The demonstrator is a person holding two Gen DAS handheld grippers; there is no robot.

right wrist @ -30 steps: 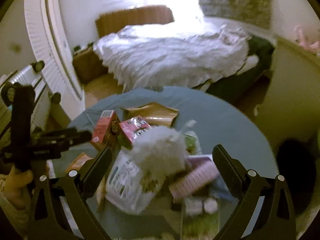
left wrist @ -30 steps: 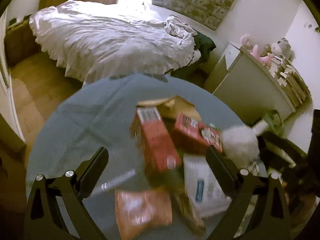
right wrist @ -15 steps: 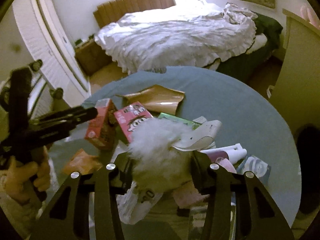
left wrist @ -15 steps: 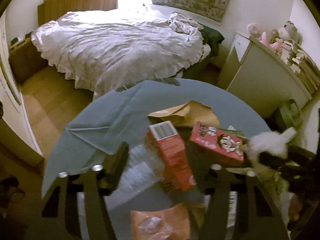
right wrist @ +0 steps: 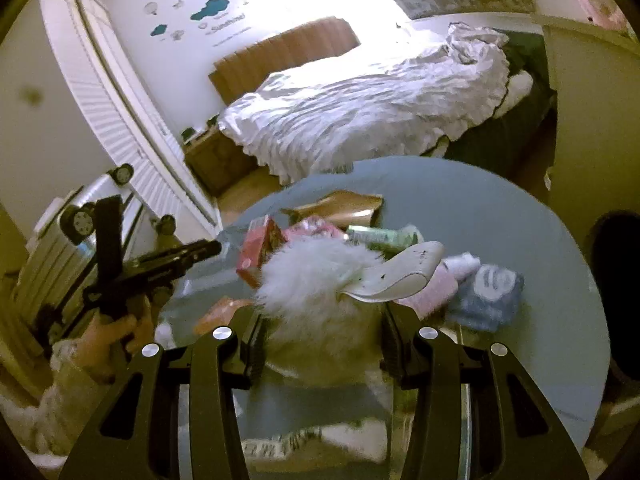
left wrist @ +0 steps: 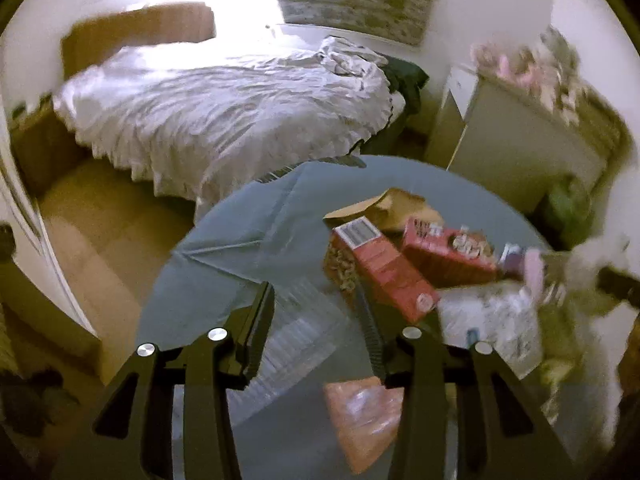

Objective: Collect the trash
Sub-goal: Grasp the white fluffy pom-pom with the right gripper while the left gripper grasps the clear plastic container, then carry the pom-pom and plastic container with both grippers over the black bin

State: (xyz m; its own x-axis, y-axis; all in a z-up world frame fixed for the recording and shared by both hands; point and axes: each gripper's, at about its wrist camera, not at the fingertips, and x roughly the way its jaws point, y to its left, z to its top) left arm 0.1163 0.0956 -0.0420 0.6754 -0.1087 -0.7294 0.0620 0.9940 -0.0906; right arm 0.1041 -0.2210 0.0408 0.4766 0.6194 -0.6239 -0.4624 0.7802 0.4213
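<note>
A pile of trash lies on a round grey-blue table (left wrist: 248, 240): a red carton (left wrist: 384, 268), a red snack box (left wrist: 444, 252), a brown paper bag (left wrist: 392, 208) and an orange wrapper (left wrist: 364, 416). My left gripper (left wrist: 316, 316) is shut on a clear plastic bottle (left wrist: 296, 344) lying on the table. My right gripper (right wrist: 320, 328) is shut on a white fluffy slipper (right wrist: 316, 280), whose pale sole (right wrist: 396, 272) sticks out to the right. The slipper also shows at the right edge of the left wrist view (left wrist: 600, 264).
A bed with white bedding (left wrist: 224, 108) stands beyond the table. A white cabinet (left wrist: 516, 148) with soft toys is at the right. Pink and blue items (right wrist: 484, 292) lie on the table's right side. A white louvred wardrobe (right wrist: 120, 120) runs along the left wall.
Both grippers went from wide open to shut. The left closed on the clear bottle, the right on the fluffy slipper, which is now raised a little above the pile.
</note>
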